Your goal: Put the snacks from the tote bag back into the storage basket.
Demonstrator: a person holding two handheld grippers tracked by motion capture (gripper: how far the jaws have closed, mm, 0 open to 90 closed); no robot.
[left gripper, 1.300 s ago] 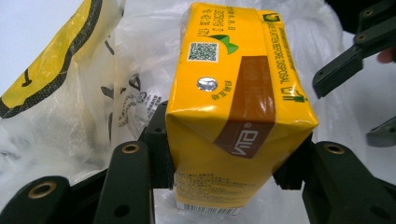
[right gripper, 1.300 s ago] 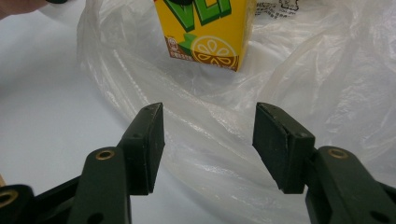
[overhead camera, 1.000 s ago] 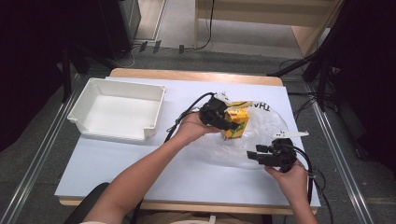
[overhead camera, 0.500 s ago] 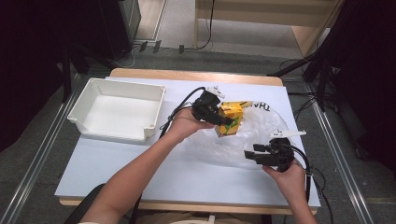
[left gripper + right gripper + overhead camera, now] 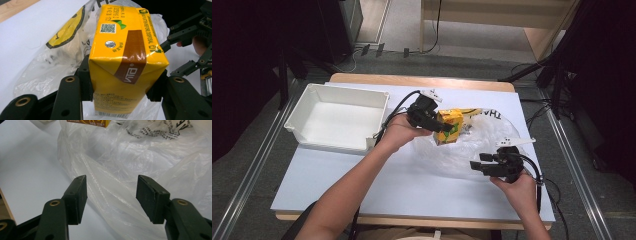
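My left gripper point(image 5: 438, 123) is clamped on the yellow rectangular drink carton with a brown band point(image 5: 448, 126); in the left gripper view both black pads point(image 5: 86, 82) press flat against the opposite side walls of the yellow rectangular drink carton with a brown band point(image 5: 125, 62). The carton is held clear of the table, above the far edge of the clear crumpled plastic bag with black lettering and a yellow smiley print point(image 5: 472, 145). Its foil-sealed straw hole faces the camera on the left gripper.

My right gripper point(image 5: 477, 165) sits at the near right edge of the bag, well apart from the carton. In the right gripper view its jaws stand apart, with a fold of the clear crumpled plastic bag point(image 5: 140, 157) lying in front of and between them; neither pad point(image 5: 77, 197) presses on the plastic. A corner of the carton point(image 5: 87, 123) shows at the top edge of that view.

The bag lies on the white table sheet point(image 5: 362, 185). The white rectangular plastic bin point(image 5: 297, 125) stands at the far left of the table, well apart from the bag, just to the left of my left hand point(image 5: 399, 132).
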